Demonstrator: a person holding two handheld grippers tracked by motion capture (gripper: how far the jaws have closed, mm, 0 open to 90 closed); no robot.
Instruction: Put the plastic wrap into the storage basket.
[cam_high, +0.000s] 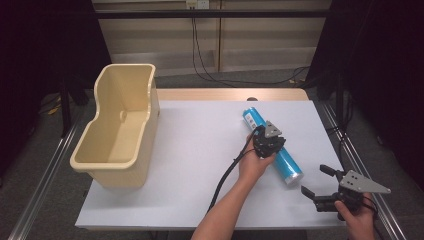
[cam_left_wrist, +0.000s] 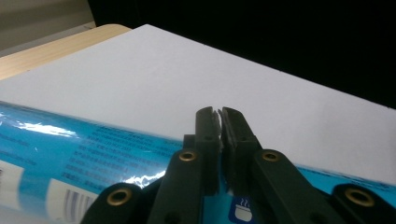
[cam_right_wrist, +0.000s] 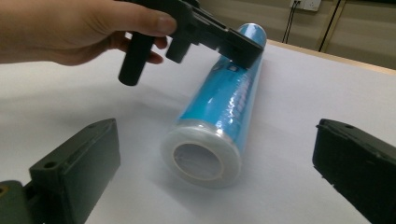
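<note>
- The blue roll (cam_high: 272, 148) lies on its side on the white table top (cam_high: 200, 165), right of the middle, one end toward the far edge and the open end toward the person; its wrapping is shiny and printed.
- The left gripper (cam_high: 270, 142) sits on top of the roll about halfway along it, held by the left hand (cam_high: 254, 165); in the left gripper view its jaws stand pressed together above the blue wrapping; whether they pinch the film I cannot tell.
- The right gripper (cam_high: 315, 181) rests near the table's right front corner, jaws spread wide with nothing between them; it faces the roll's open end (cam_right_wrist: 198, 161).
- A cream basket (cam_high: 120, 130) stands at the table's left edge, well apart from the roll.
</note>
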